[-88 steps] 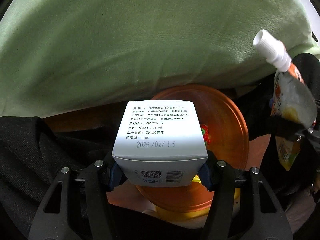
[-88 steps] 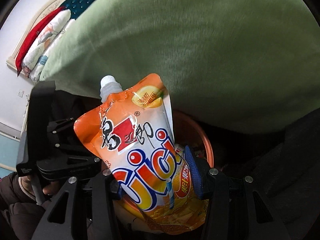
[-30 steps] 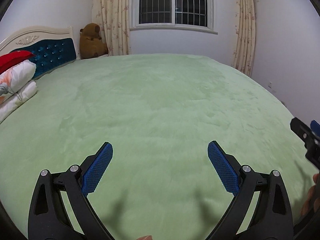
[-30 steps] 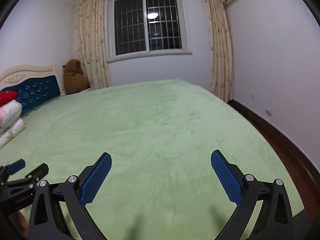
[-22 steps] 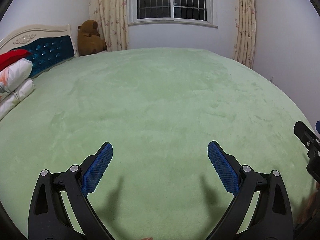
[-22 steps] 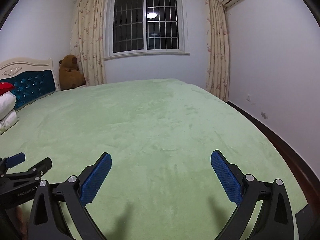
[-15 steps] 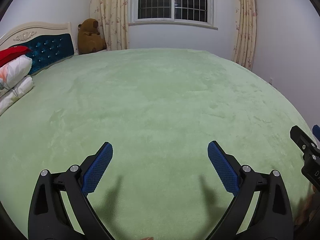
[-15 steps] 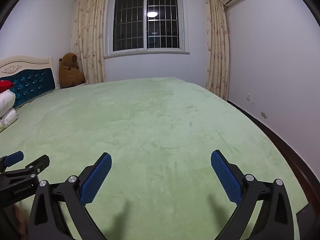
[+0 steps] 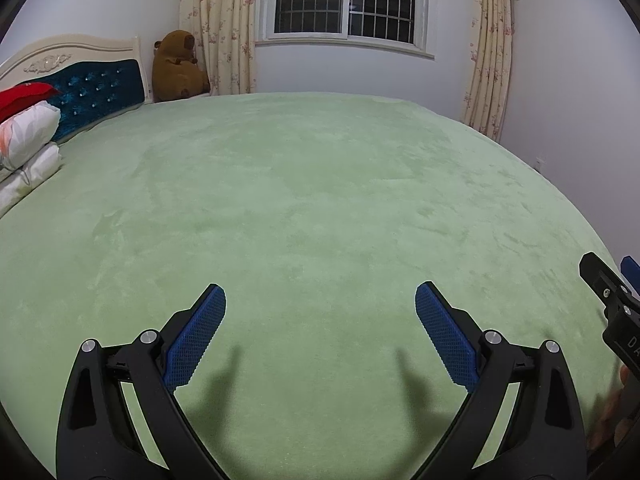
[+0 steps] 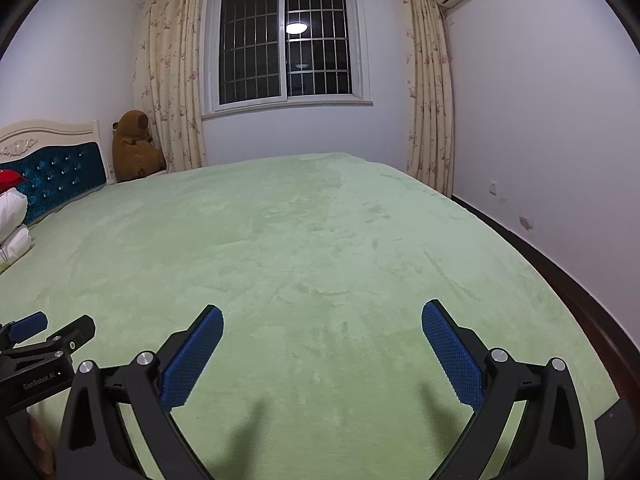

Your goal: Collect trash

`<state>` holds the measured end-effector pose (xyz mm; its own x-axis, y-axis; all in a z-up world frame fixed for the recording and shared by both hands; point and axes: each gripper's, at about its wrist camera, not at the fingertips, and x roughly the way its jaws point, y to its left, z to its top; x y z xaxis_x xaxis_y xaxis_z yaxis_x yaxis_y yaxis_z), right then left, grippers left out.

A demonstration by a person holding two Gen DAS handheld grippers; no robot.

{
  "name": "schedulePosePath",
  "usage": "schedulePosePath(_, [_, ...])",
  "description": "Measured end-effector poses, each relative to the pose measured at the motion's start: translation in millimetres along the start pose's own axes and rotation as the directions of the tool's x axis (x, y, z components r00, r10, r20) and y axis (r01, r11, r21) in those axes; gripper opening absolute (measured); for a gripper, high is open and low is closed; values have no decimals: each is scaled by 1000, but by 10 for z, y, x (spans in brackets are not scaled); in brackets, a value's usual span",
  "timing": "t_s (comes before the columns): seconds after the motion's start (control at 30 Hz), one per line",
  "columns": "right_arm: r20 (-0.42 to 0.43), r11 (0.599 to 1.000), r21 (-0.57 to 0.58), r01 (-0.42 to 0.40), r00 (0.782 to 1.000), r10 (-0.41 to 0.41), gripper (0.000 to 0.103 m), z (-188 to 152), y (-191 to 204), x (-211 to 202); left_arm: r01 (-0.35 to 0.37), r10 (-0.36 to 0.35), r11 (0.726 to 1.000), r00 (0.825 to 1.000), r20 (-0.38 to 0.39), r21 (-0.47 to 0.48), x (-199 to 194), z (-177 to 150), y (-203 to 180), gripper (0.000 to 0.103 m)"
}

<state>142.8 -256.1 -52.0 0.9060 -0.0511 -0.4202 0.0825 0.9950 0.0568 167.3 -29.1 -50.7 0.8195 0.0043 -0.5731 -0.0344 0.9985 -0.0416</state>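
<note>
My left gripper (image 9: pixel 320 300) is open and empty, held above the green bedspread (image 9: pixel 312 200). My right gripper (image 10: pixel 322 318) is also open and empty above the same bedspread (image 10: pixel 320 248). The right gripper's body shows at the right edge of the left wrist view (image 9: pixel 612 300). The left gripper's body shows at the lower left of the right wrist view (image 10: pixel 40 348). No trash item and no bin is in view.
A brown plush toy (image 9: pixel 178 66) sits at the bed's far corner by the blue headboard (image 9: pixel 92 88). Pillows (image 9: pixel 24 148) are stacked at the left. A barred window (image 10: pixel 286 44) and curtains are behind. The wall and dark floor strip (image 10: pixel 560 280) run along the right.
2.9 s ago the left gripper held a white box and the right held an orange drink pouch over an orange bin. Now both are open, empty and raised over the bed.
</note>
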Motion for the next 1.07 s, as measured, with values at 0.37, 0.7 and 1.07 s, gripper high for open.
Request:
schedulePosePath(0.37, [-3,1000,8,-3,1000,3,98,14,-29,28,11,-11,1000,1000,-8,1,8,-8,16,93])
schedulePosePath(0.7, [-3,1000,8,-3,1000,3,98,15,-29,28,15,-15,1000,1000,-5,-15,2,-25,4,96])
schedulePosePath(1.07, [-12,1000,9,-2,1000,3,98,-4,-33,42,13,-13,1000,1000,-3,-22,8,-24,12,96])
